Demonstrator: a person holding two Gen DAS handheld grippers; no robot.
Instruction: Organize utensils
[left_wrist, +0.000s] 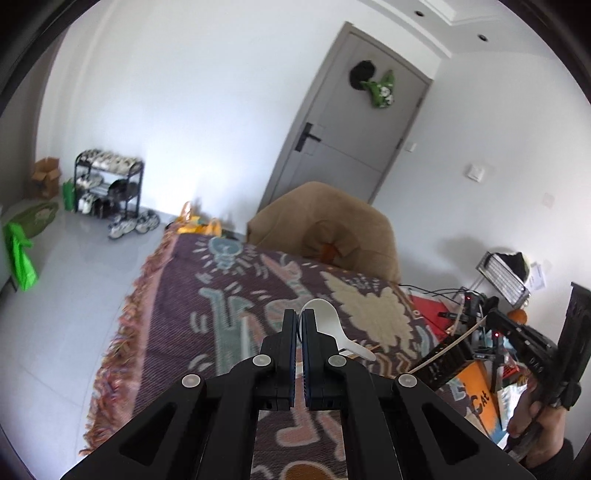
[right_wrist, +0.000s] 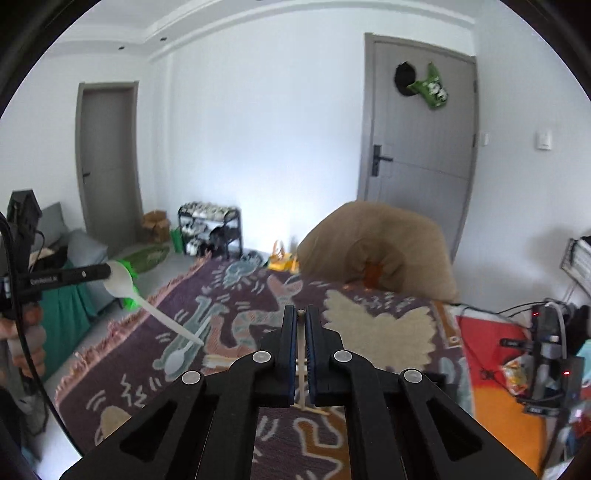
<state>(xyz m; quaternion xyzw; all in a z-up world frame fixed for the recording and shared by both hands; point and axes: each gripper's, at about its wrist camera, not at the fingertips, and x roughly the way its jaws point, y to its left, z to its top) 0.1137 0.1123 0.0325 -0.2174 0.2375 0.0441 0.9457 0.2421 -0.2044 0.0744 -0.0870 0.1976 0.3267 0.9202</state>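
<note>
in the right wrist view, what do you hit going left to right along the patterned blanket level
left gripper holding the white spoon → grey spoon on the blanket → right gripper shut on a chopstick → tan cushion

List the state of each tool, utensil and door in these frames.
left tool: shut on white spoon
white spoon: held by its bowl, lifted
right tool: shut on chopstick
chopstick: gripped lengthwise, lifted
grey spoon: lying on blanket
near door: closed
far door: closed
</note>
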